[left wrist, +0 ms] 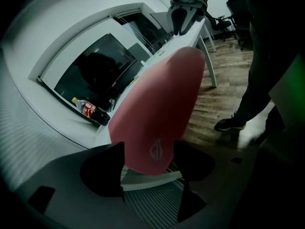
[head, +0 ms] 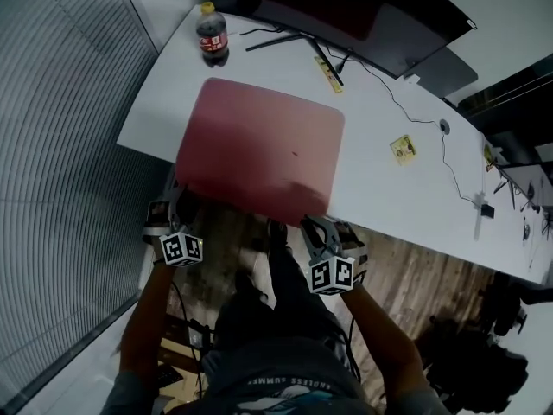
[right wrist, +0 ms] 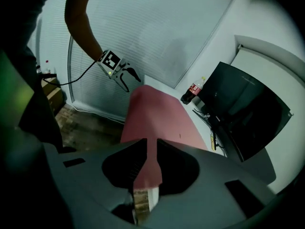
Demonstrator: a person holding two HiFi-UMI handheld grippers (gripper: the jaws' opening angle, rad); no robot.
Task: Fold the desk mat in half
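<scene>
The pink desk mat [head: 259, 145] lies flat on the white desk [head: 415, 197], with its near edge hanging just past the desk's front edge, toward the person. That overhang seems deliberate: it leaves both near corners free of the surface, so jaws can get above and below them. The right claw [right wrist: 147, 168] is closed on the near right corner, and a thin strip of mat is pinched between its jaws. The left claw [left wrist: 147, 168] sits at the near left corner with its jaws apart. The corner with the logo lies between them, but they do not press it. Whether the mat is already doubled over I cannot tell. A cola bottle [head: 212, 37] and a dark monitor [head: 363, 15] stand beyond the far edge, clear of the mat.
</scene>
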